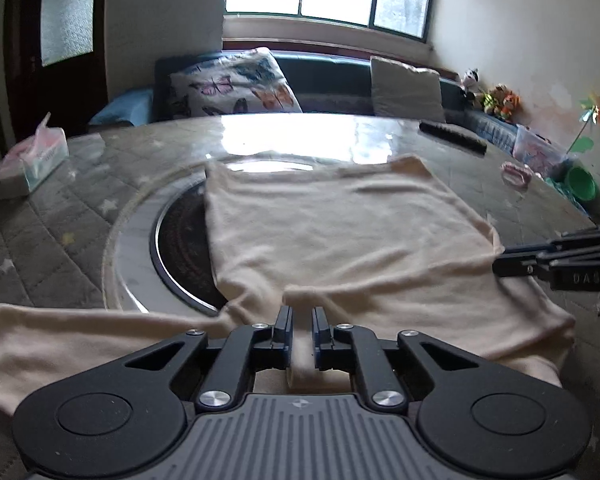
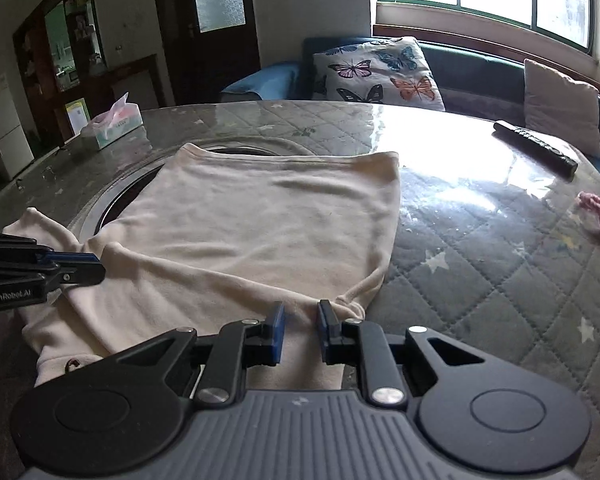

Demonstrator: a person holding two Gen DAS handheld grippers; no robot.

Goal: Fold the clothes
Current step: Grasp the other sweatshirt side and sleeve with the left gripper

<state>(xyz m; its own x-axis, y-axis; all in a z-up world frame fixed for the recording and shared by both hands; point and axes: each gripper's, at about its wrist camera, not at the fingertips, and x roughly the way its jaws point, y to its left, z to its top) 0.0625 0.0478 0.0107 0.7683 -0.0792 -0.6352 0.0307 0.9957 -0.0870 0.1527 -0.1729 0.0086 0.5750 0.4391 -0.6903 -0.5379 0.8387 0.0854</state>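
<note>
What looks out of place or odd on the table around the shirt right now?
The cream shirt lies partly over the round inset hob in the table, an odd folding spot. A small pink scrap sits loose near the table's right edge.

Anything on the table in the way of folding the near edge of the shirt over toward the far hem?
Nothing visible. Both grippers, left and right, already pinch the shirt; its top is bare. The remote, tissue box and pink item lie off to the sides.
</note>
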